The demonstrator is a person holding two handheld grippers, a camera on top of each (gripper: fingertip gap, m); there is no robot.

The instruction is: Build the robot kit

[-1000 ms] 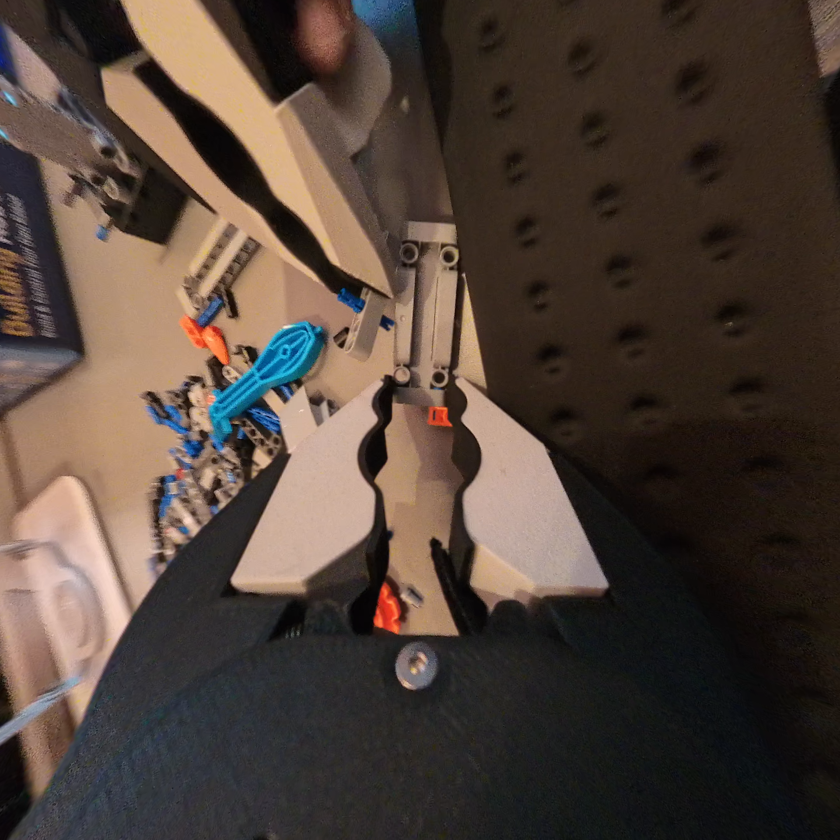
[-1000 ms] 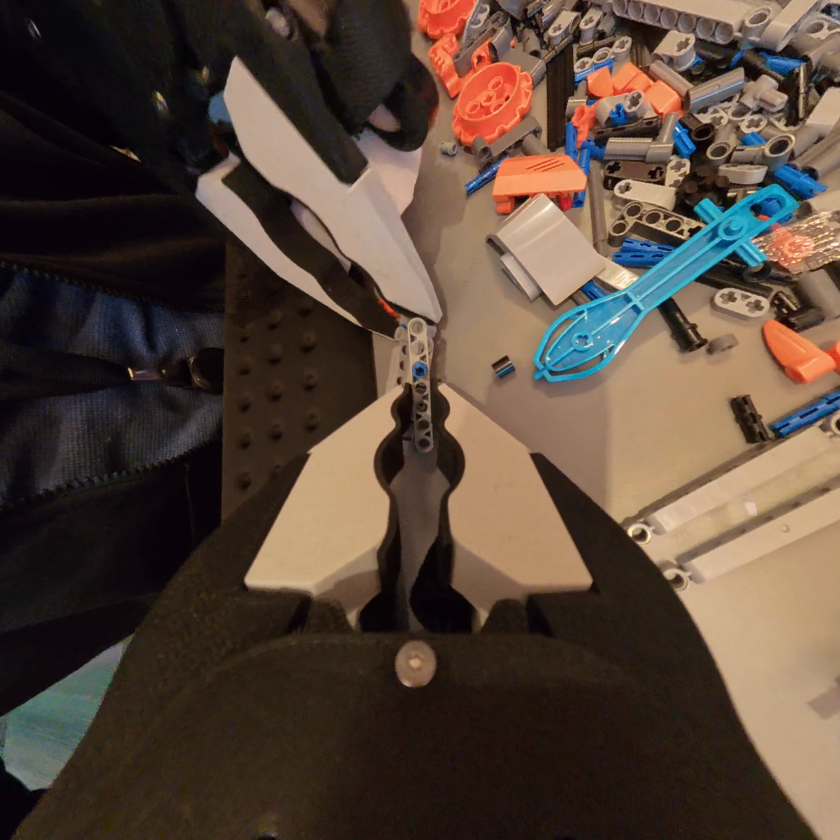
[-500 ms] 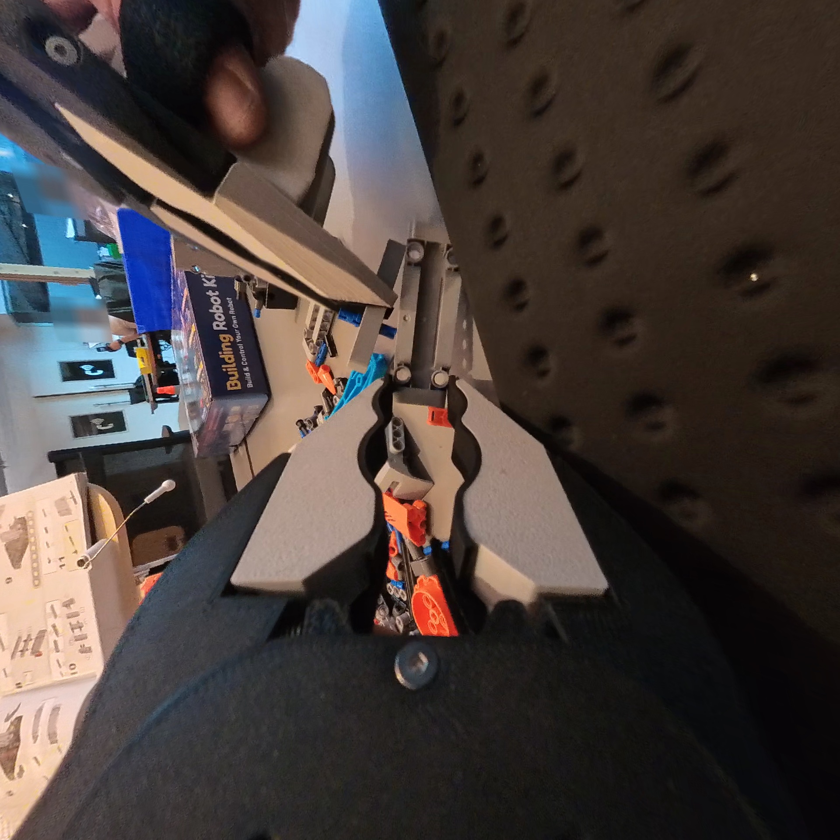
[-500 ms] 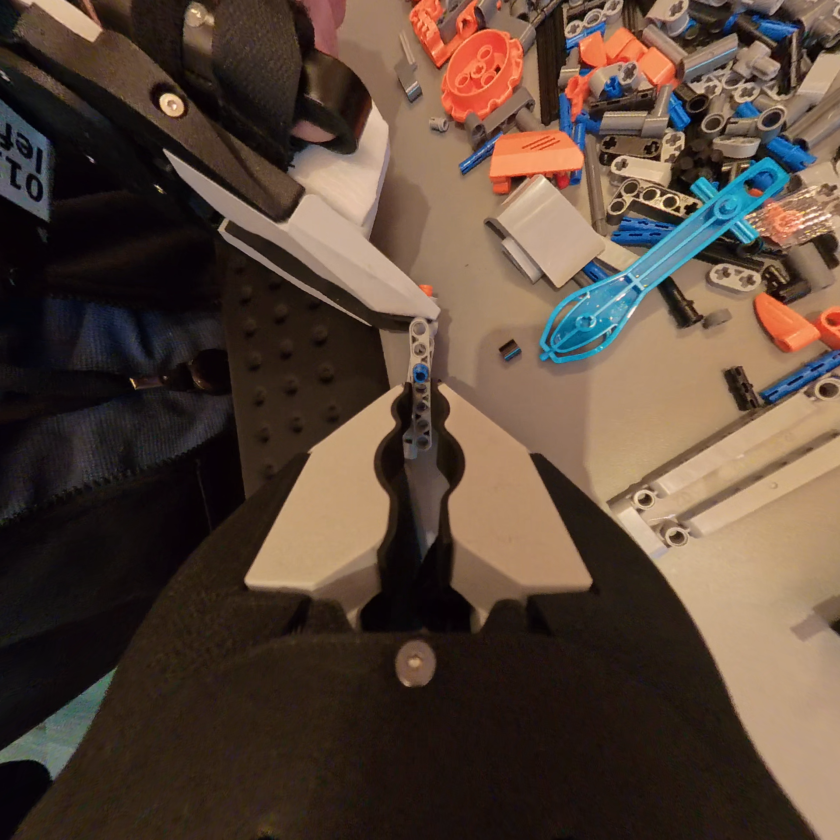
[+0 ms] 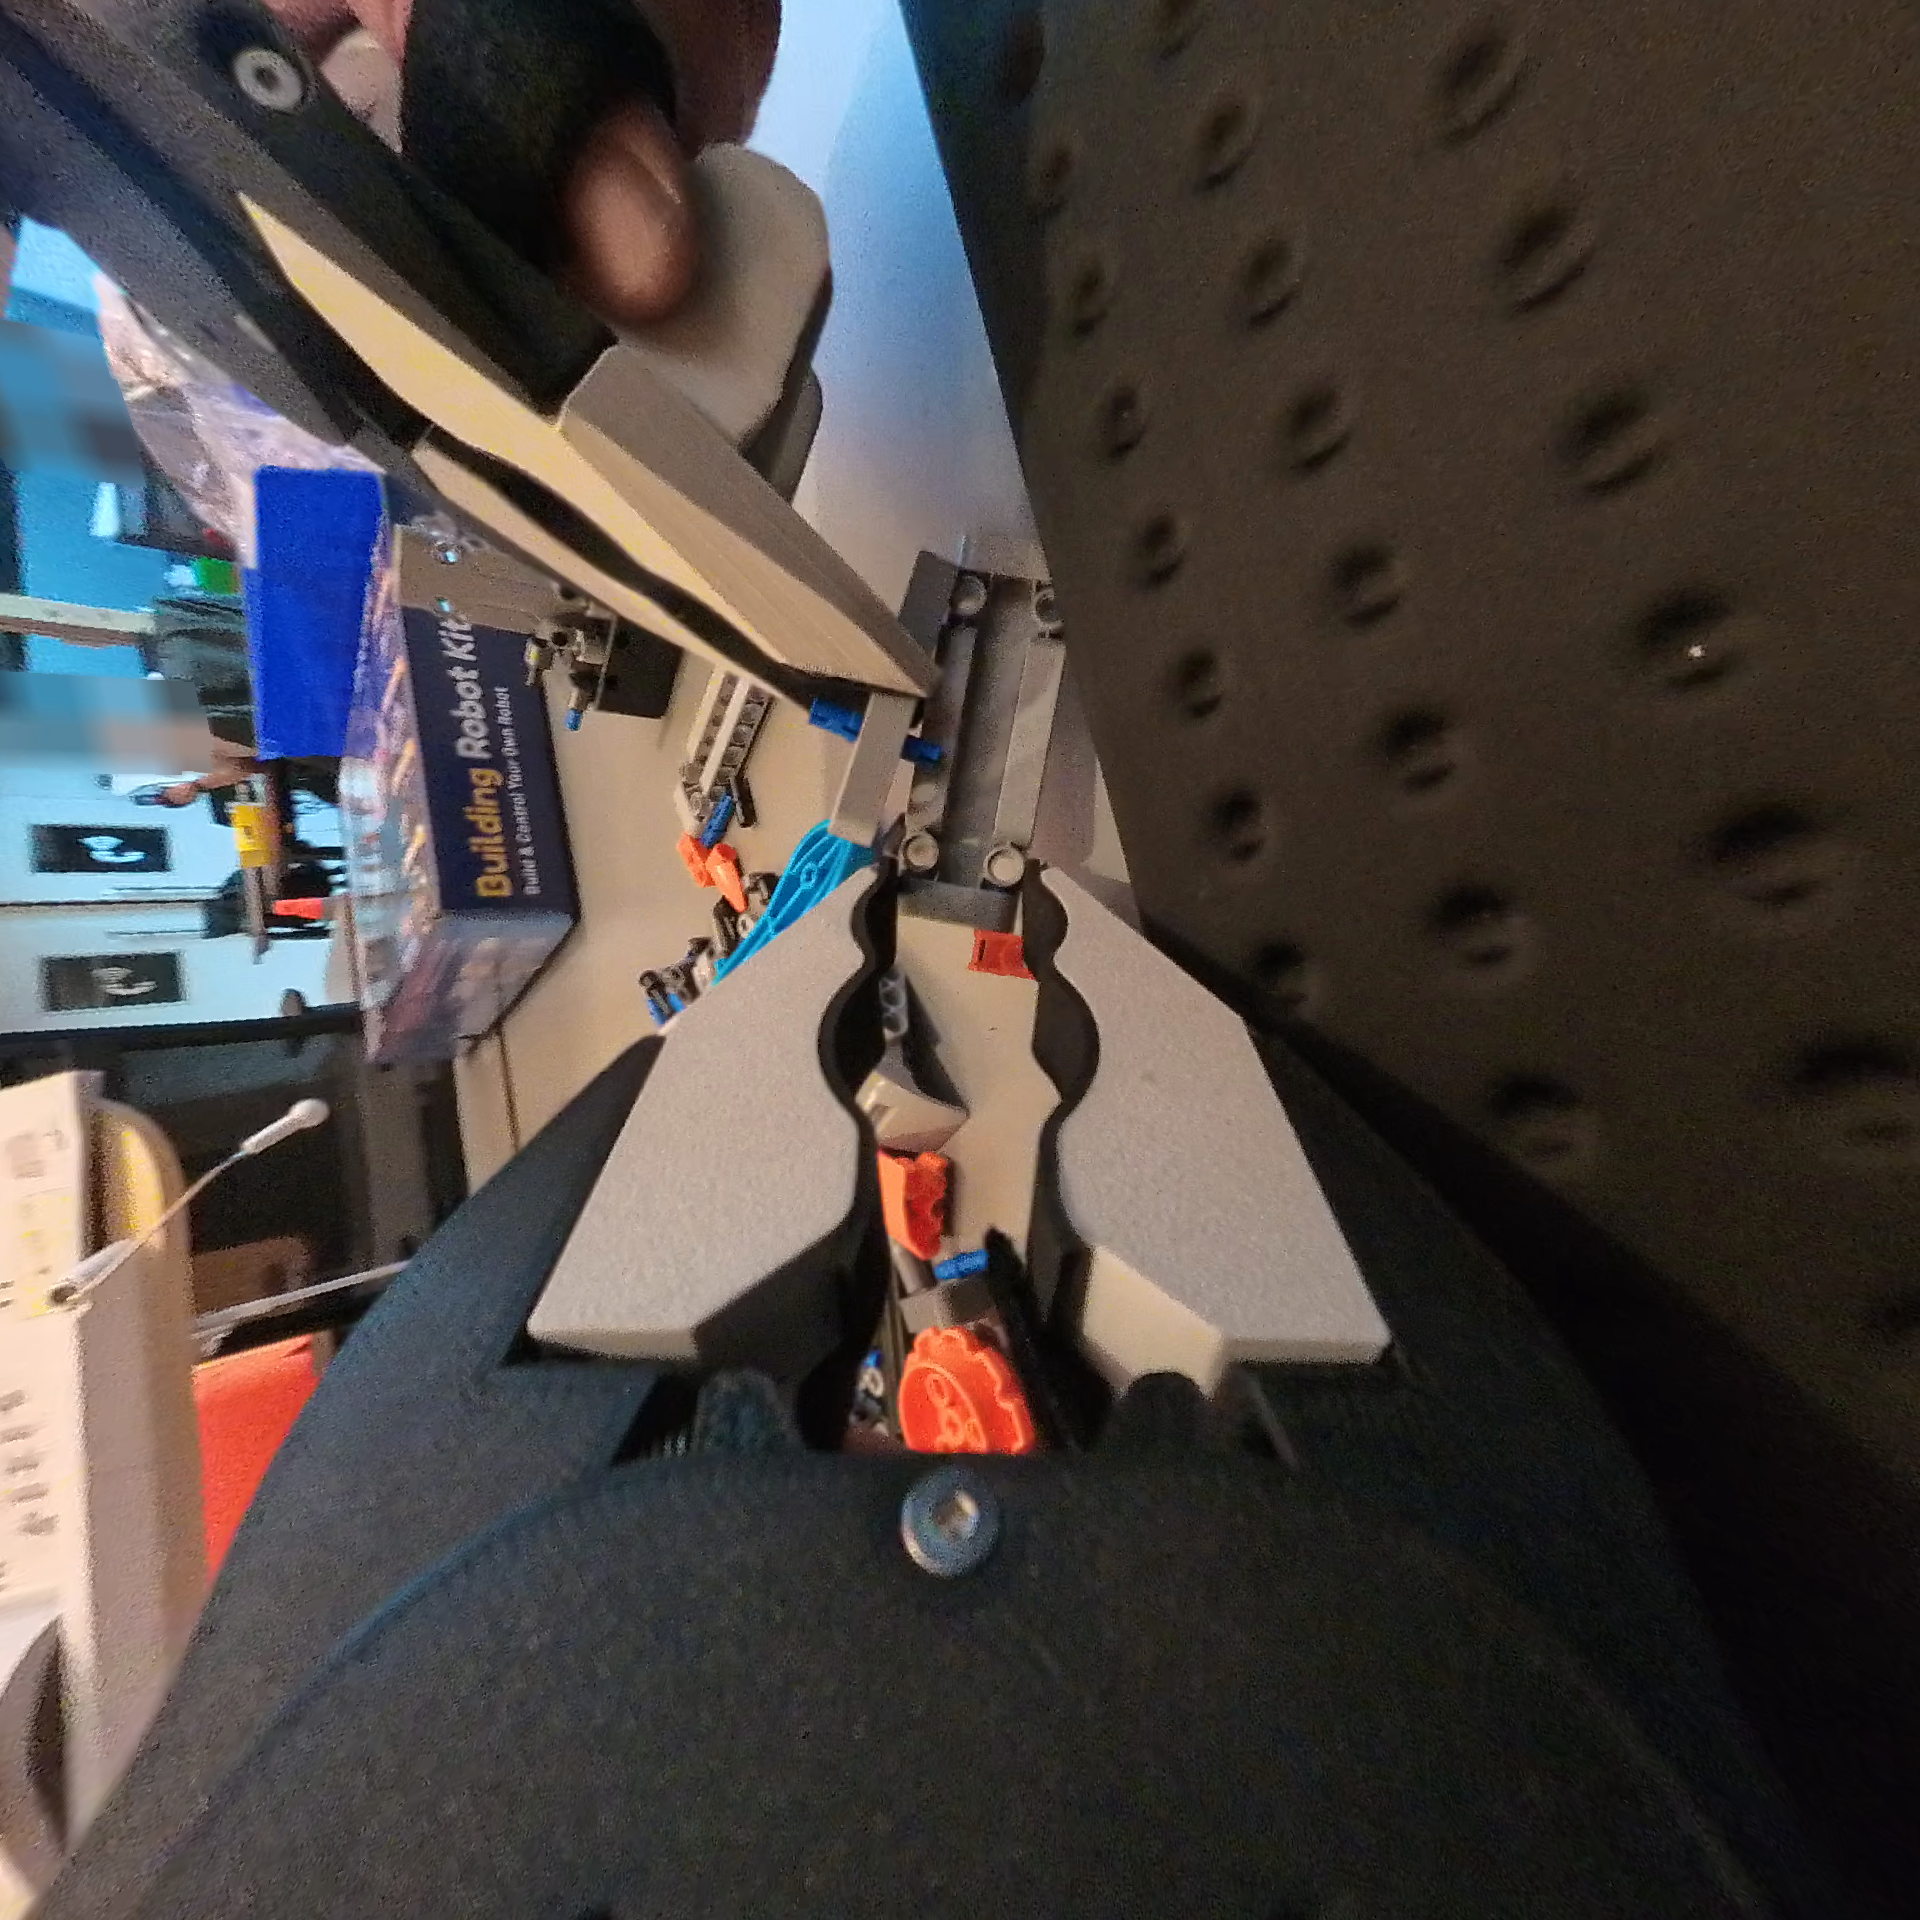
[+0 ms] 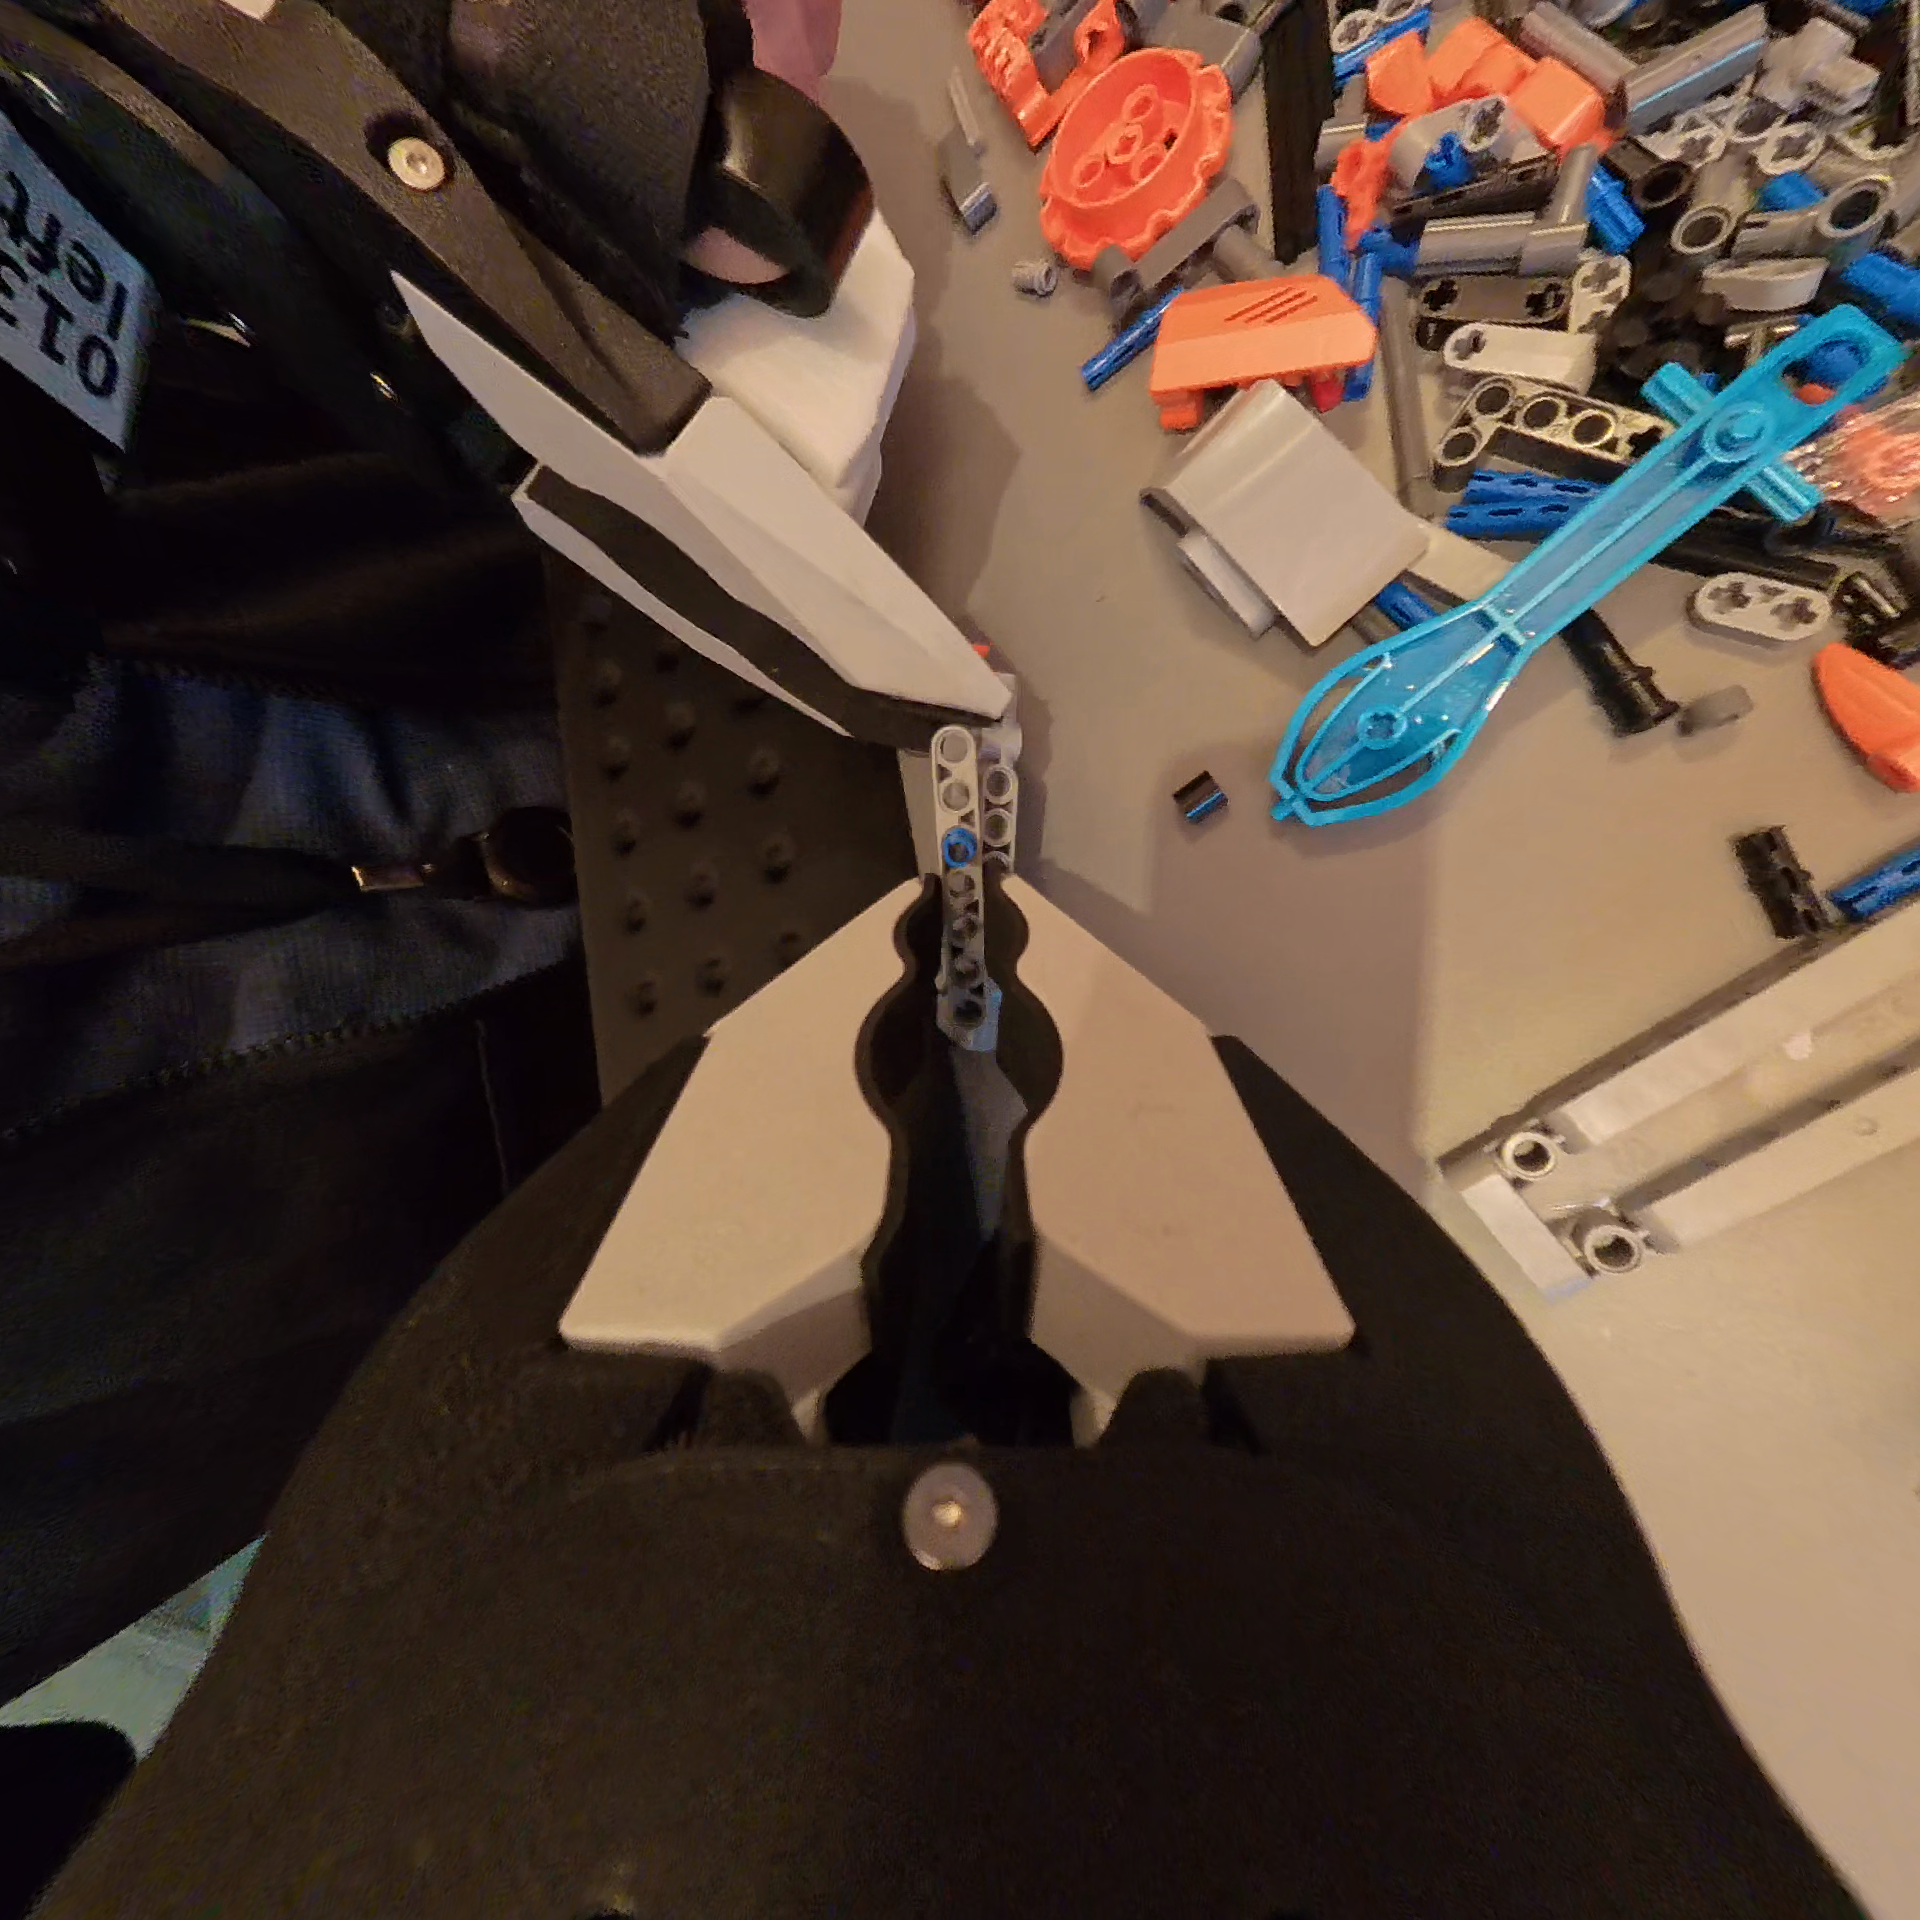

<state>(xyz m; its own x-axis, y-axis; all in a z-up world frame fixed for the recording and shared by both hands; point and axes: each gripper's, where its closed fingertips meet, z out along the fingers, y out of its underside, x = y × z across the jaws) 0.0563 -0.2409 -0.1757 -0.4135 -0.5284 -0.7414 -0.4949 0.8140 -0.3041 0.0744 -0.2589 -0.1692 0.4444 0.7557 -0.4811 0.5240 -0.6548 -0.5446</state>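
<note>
On the grey tabletop (image 6: 1195,1039), left to right. Left gripper (image 5: 958,894): jaws a narrow gap apart, clamped at the tips on a small dark grey plastic piece (image 5: 951,906) with an orange bit on it. In the right wrist view that tip touches the top end of the beam assembly.

Right gripper (image 6: 964,888): jaws nearly together, clamped on a thin light grey perforated plastic beam (image 6: 956,790) with one blue pin through it. The beam is held off the table, pointing forward. A second, shorter grey beam (image 6: 1000,805) sits right beside it.

A black dimpled panel (image 6: 707,831) lies to the left of both grippers, at the table edge.

Counts, right wrist view:
- one small black-and-blue pin (image 6: 1200,800), lying alone
- one grey curved panel piece (image 6: 1288,520)
- one orange toothed wheel (image 6: 1127,156)
- one flat orange panel (image 6: 1257,332)
- one translucent blue paddle-shaped piece (image 6: 1558,582)
- two long light grey beams (image 6: 1662,1143), side by side and touching, at far right
- a heap of loose grey, black, blue and orange parts (image 6: 1662,187) at top right, too many to count

Containers: one dark blue cardboard box (image 5: 488,810) stands at the far side of the table in the left wrist view. Its contents cannot be seen.
</note>
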